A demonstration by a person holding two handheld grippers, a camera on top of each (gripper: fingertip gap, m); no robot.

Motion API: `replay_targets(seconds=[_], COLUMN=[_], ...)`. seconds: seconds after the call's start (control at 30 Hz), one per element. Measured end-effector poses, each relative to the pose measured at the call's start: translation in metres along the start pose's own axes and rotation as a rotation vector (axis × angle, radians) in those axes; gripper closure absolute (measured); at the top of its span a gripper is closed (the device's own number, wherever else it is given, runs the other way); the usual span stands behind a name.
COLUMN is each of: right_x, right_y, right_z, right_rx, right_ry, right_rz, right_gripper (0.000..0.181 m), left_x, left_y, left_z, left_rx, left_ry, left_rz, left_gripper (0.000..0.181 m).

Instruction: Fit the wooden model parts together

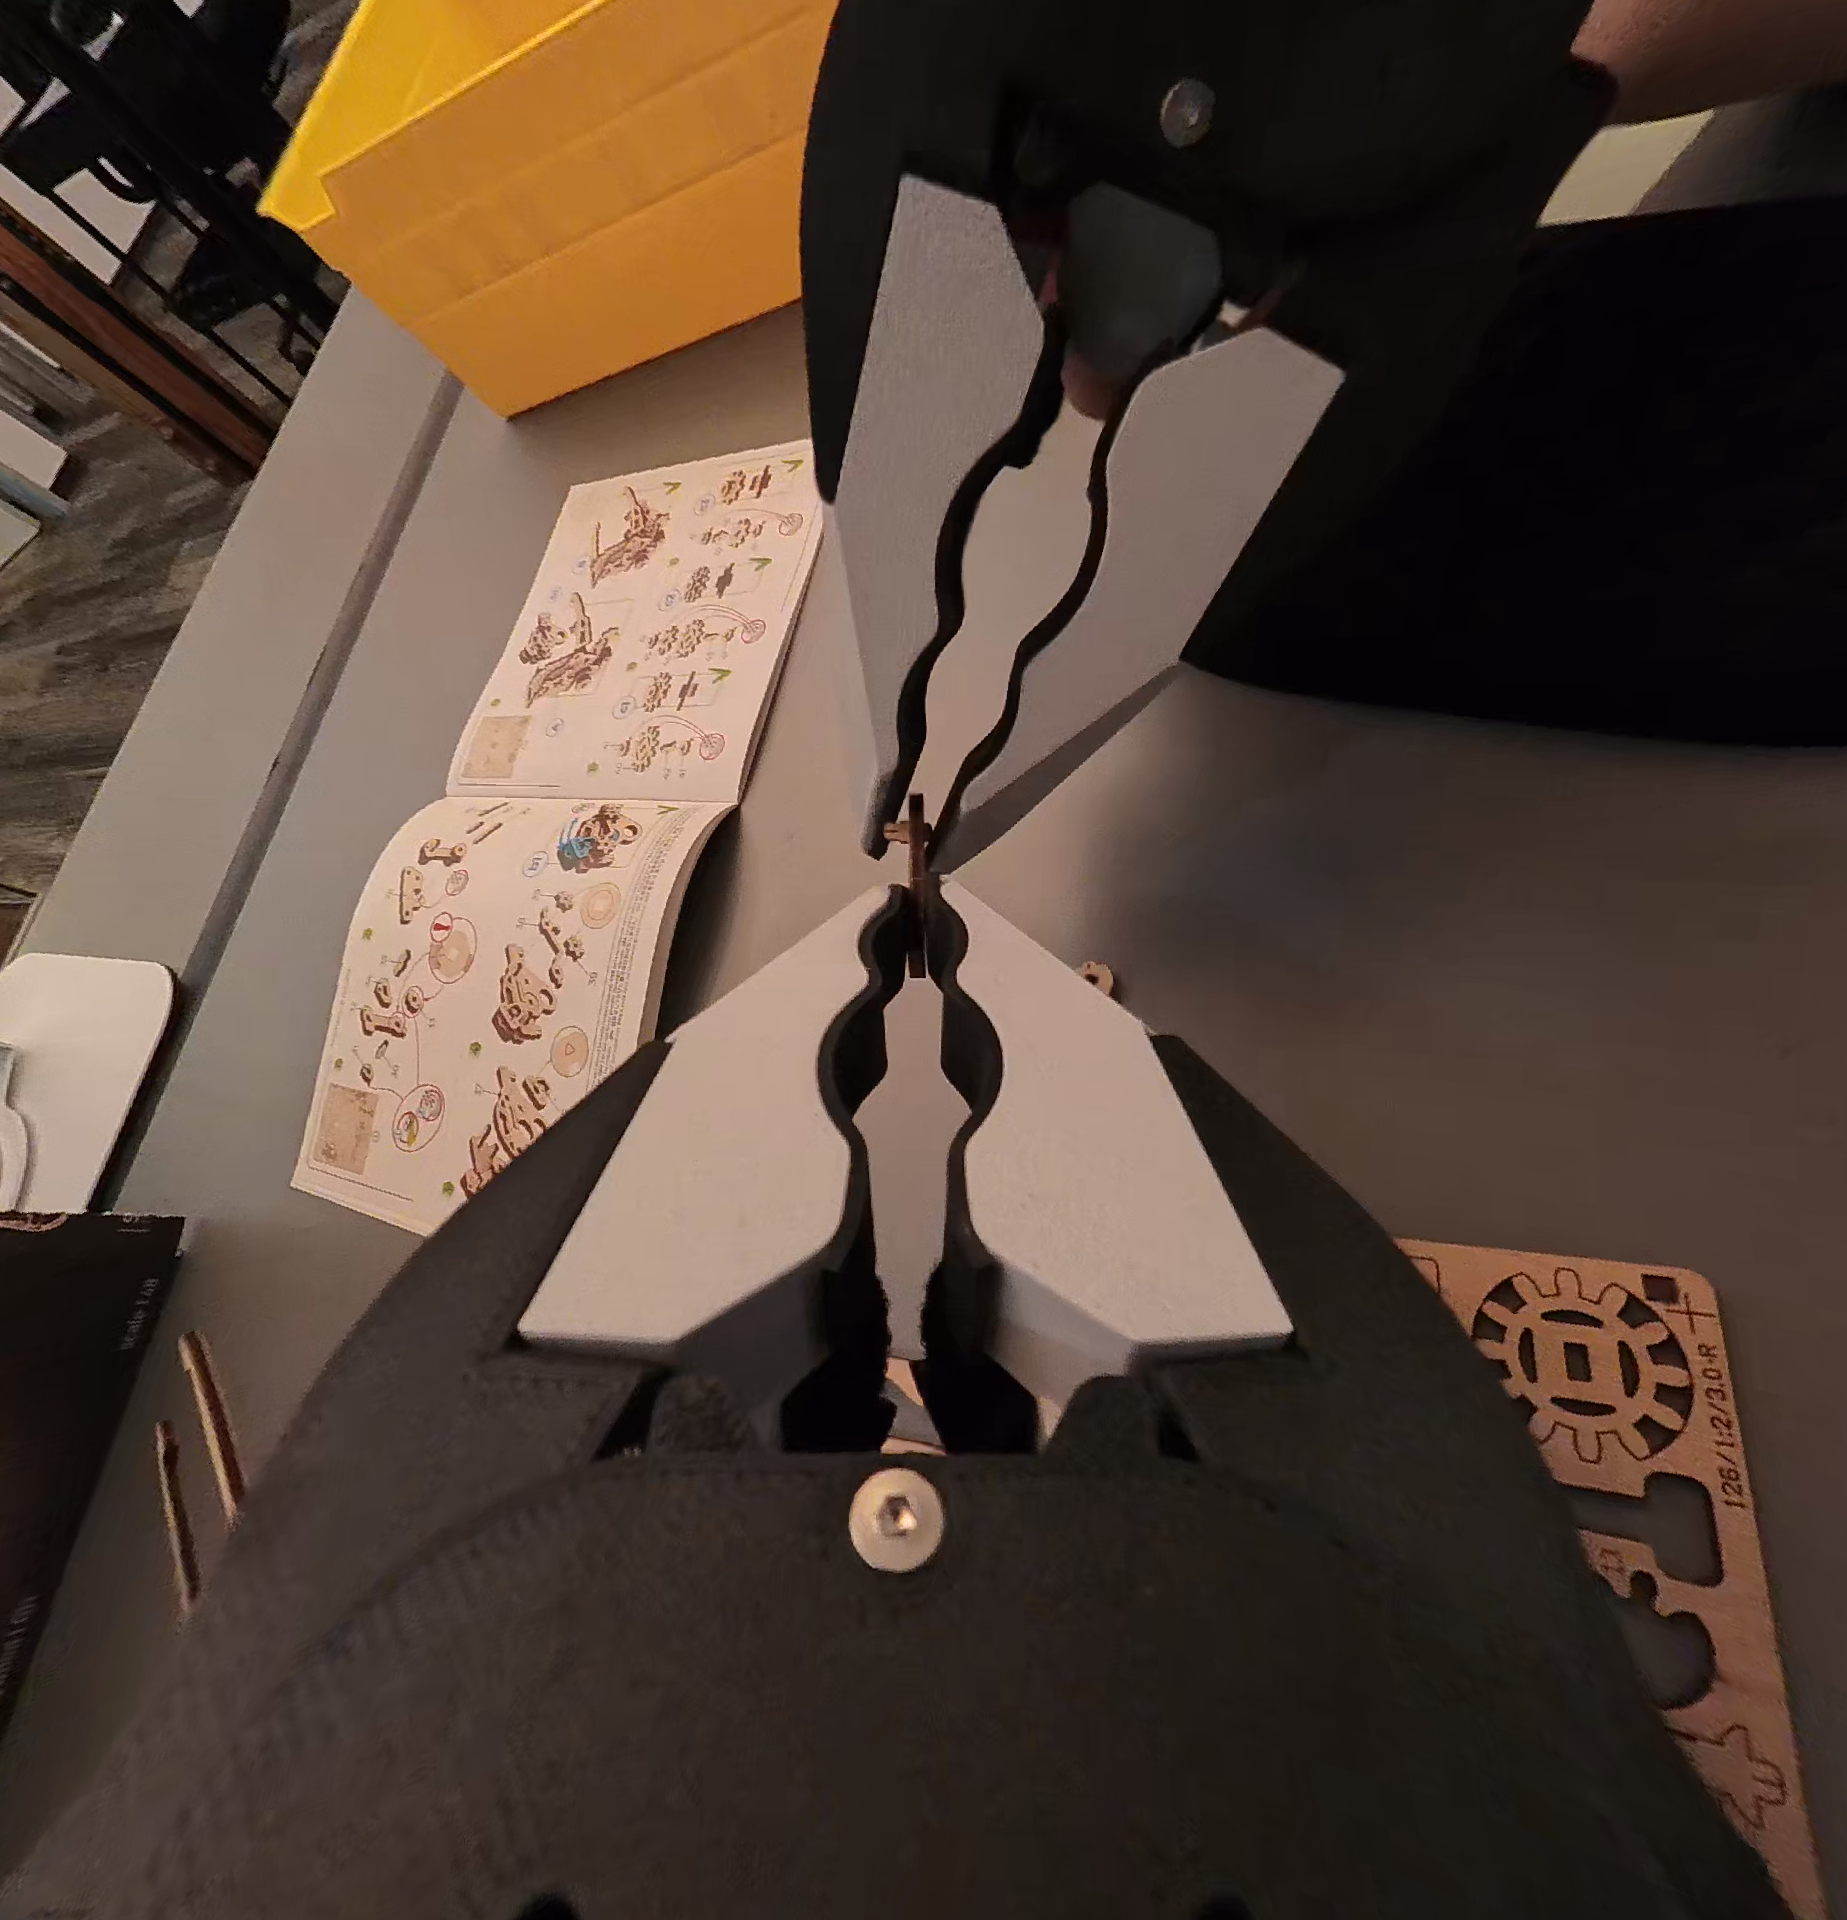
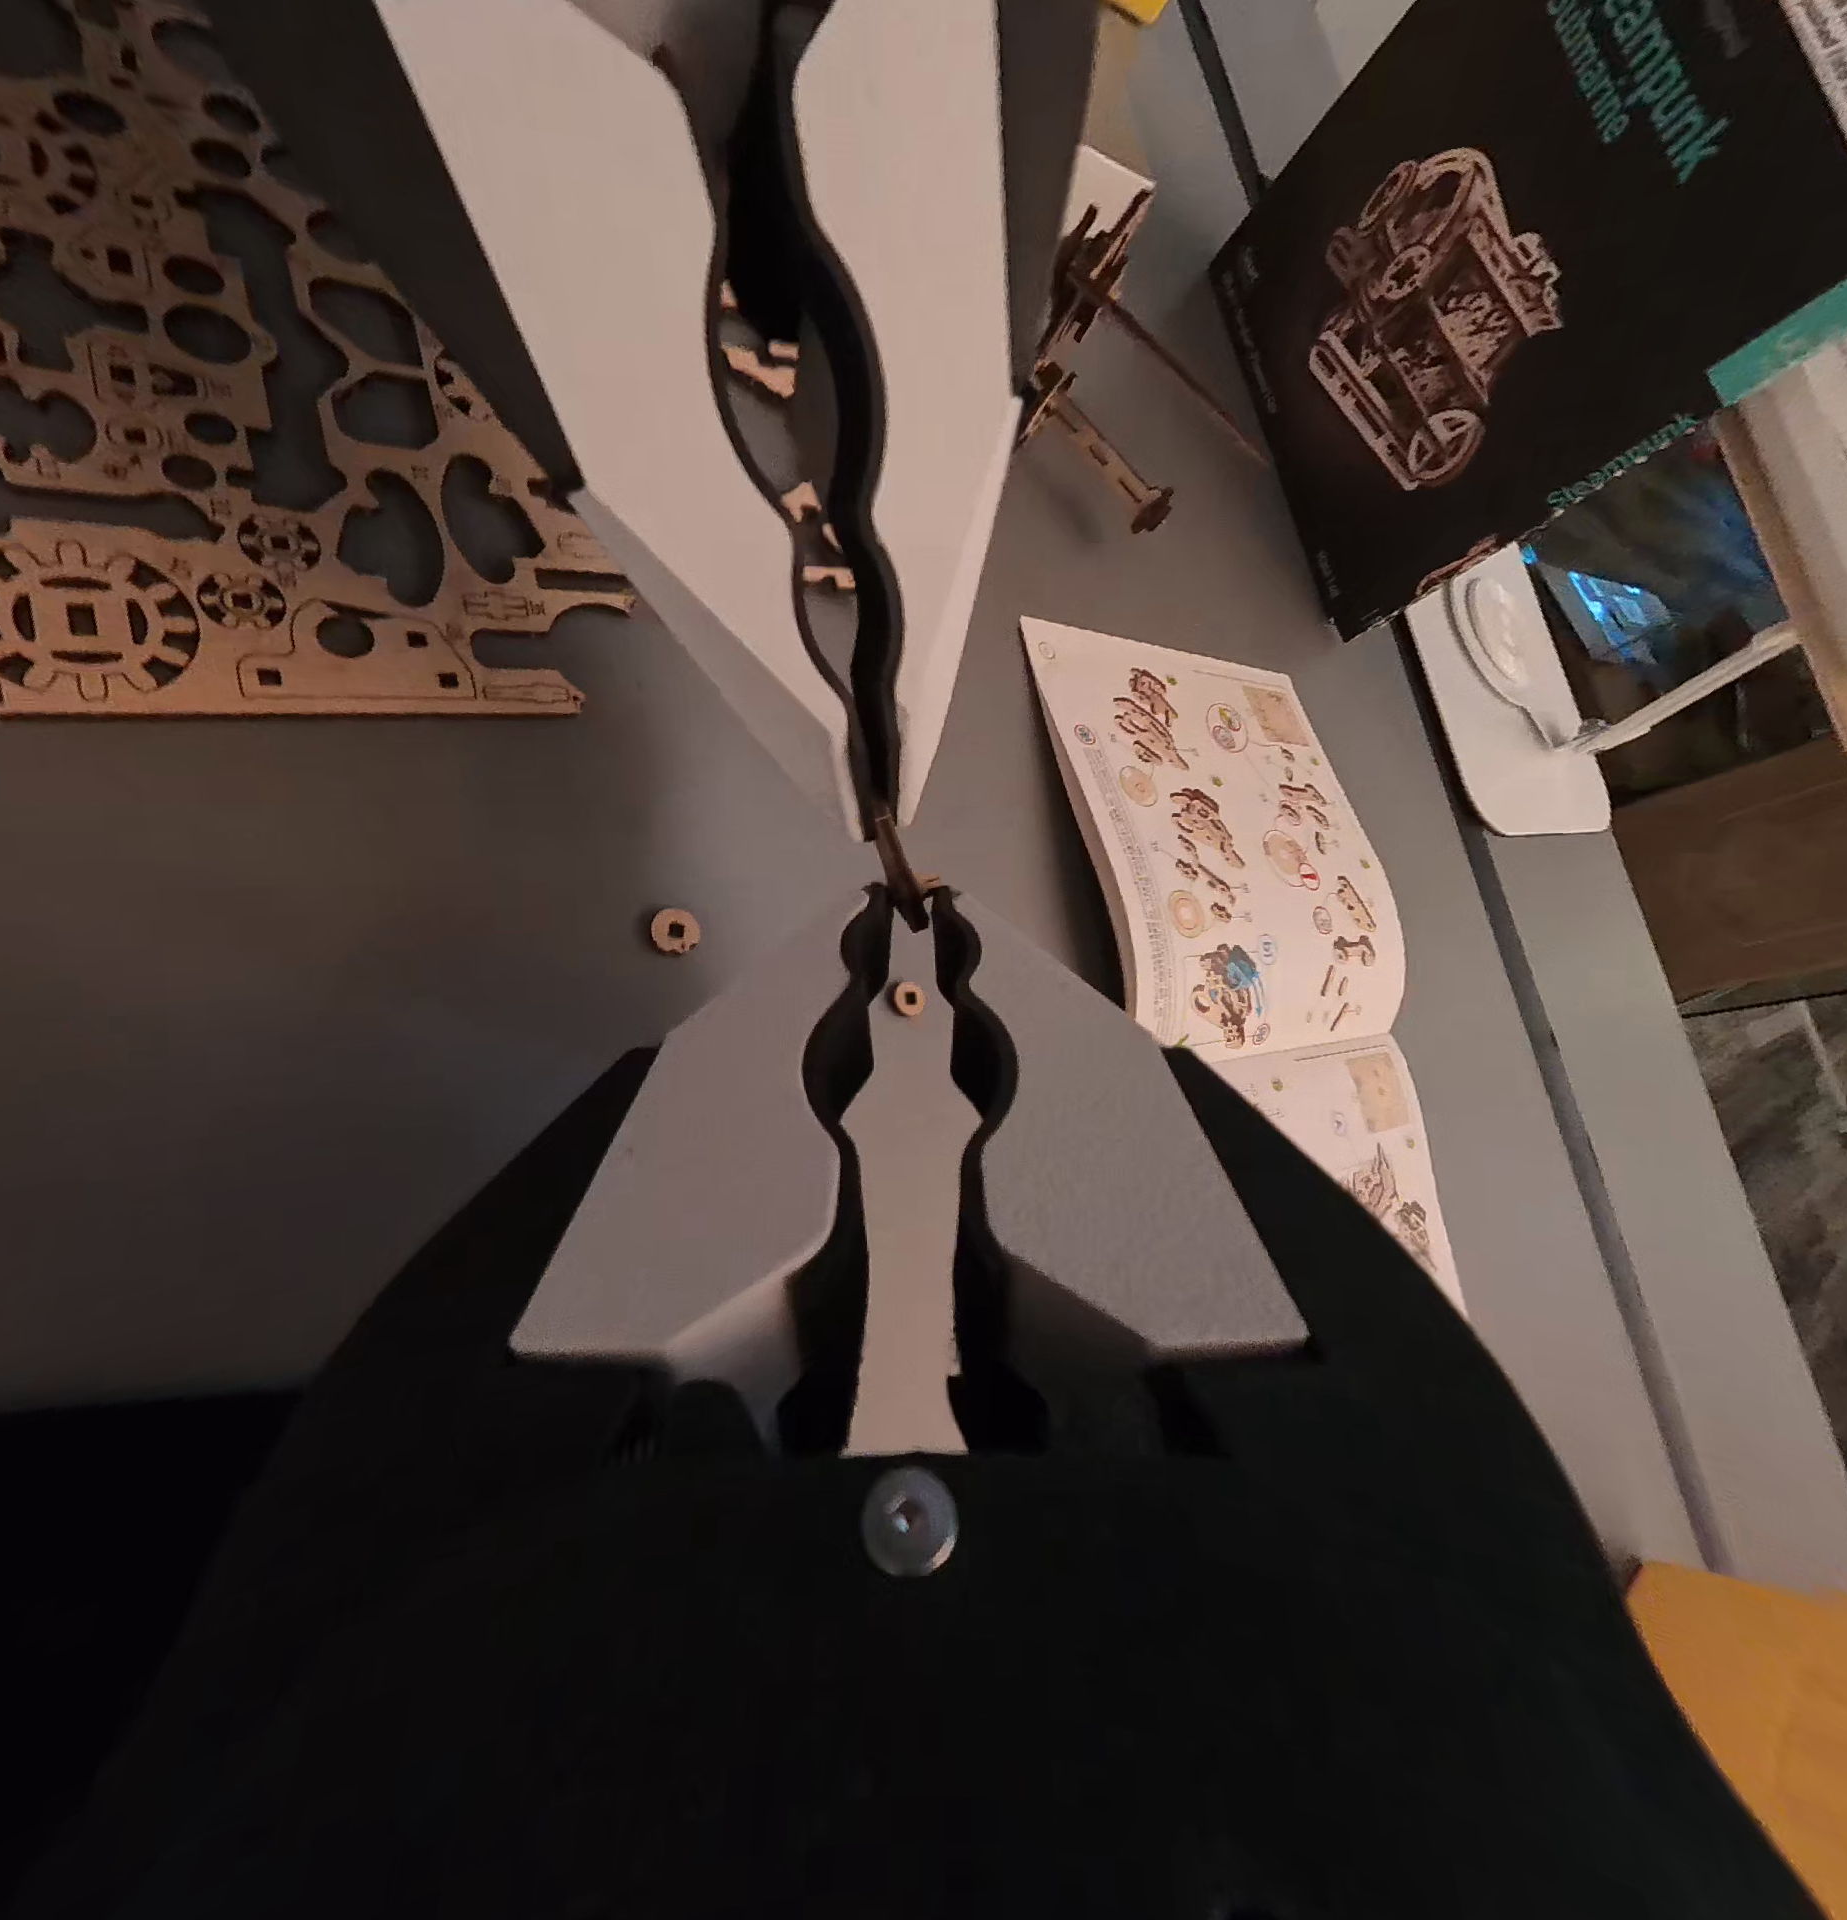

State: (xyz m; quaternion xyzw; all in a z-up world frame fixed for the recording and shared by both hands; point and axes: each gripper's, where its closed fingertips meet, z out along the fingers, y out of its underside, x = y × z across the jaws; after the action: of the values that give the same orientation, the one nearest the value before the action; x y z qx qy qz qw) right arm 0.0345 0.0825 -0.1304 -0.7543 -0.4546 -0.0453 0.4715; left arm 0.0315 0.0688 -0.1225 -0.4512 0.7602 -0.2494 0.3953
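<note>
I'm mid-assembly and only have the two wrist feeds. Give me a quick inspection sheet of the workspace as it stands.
Surface: grey table, dim light.
Job's things: small wooden parts pinched between both grippers, tip to tip above the table; cut-out wooden sheet; two loose wooden rings; part-built wooden model.
Clutter: open instruction booklet, dark kit box, yellow bin, white pad.
Grippers: left gripper and right gripper each shut on a part.
Cables: nothing seen.
Surroundings: patterned floor past the table edge.
</note>
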Motion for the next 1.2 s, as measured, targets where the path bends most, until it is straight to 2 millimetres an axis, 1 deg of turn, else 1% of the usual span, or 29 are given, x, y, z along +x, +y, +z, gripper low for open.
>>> replay_targets(seconds=[0.1,0.17,0.3,0.43,0.5,0.57,0.6,0.63,0.67,0.7,0.73,0.77,0.8,0.87,0.9,0.97,1.07,1.13,1.2], right_x=[-0.002,0.000,-0.004,-0.011,-0.014,-0.012,-0.013,-0.009,-0.005,-0.006,-0.011,-0.015,-0.015,-0.017,-0.014,-0.019,-0.032,-0.029,-0.030], right_y=[0.002,0.000,-0.002,0.003,0.006,0.012,0.014,0.015,0.014,0.012,0.010,0.009,0.008,0.004,-0.001,-0.008,-0.008,-0.007,-0.008], right_z=[0.001,0.001,-0.002,0.001,0.005,0.009,0.008,0.007,0.005,0.003,0.002,0.002,0.005,0.006,0.005,0.003,0.003,0.005,0.005], right_rx=[-0.002,0.016,0.068,0.056,0.052,0.041,0.033,0.033,0.045,0.073,0.111,0.137,0.154,0.201,0.236,0.280,0.281,0.278,0.275], right_ry=[0.008,0.015,-0.027,-0.047,-0.074,-0.124,-0.158,-0.156,-0.137,-0.127,-0.138,-0.139,-0.121,-0.120,-0.099,-0.129,-0.200,-0.175,-0.186], right_rz=[-0.048,-0.047,-0.055,-0.122,-0.100,0.017,0.059,0.073,0.055,0.010,-0.043,-0.079,-0.089,-0.088,-0.085,-0.082,-0.111,-0.124,-0.106], right_gripper=[0.177,0.178,0.179,0.180,0.179,0.178,0.172,0.156,0.153,0.153,0.156,0.161,0.162,0.161,0.161,0.162,0.164,0.164,0.165], left_x=[0.001,-0.001,0.002,0.007,0.009,0.007,0.008,0.011,0.011,0.010,0.007,0.004,0.002,0.003,0.005,0.012,0.017,0.017,0.017], left_y=[0.002,0.000,-0.003,0.001,0.005,0.008,0.010,0.014,0.015,0.013,0.009,0.009,0.010,0.018,0.022,0.022,0.020,0.021,0.021], left_z=[0.001,0.000,-0.002,0.000,0.003,0.005,0.005,0.004,0.003,0.001,-0.003,-0.005,-0.006,-0.003,-0.002,0.000,0.001,0.001,0.000], left_rx=[-0.010,0.001,0.021,-0.001,-0.019,-0.012,-0.005,-0.015,-0.005,0.026,0.066,0.091,0.093,0.061,0.036,0.017,0.018,0.015,0.018], left_ry=[0.006,0.004,0.031,0.071,0.107,0.160,0.215,0.302,0.373,0.445,0.514,0.562,0.600,0.610,0.614,0.657,0.704,0.720,0.731], left_rz=[0.014,0.004,-0.005,-0.012,-0.056,-0.197,-0.303,-0.428,-0.568,-0.712,-0.844,-0.957,-1.030,-1.097,-1.104,-1.125,-1.160,-1.180,-1.197], left_gripper=[0.181,0.181,0.181,0.181,0.181,0.181,0.181,0.181,0.181,0.181,0.181,0.181,0.181,0.181,0.181,0.181,0.181,0.181,0.181])
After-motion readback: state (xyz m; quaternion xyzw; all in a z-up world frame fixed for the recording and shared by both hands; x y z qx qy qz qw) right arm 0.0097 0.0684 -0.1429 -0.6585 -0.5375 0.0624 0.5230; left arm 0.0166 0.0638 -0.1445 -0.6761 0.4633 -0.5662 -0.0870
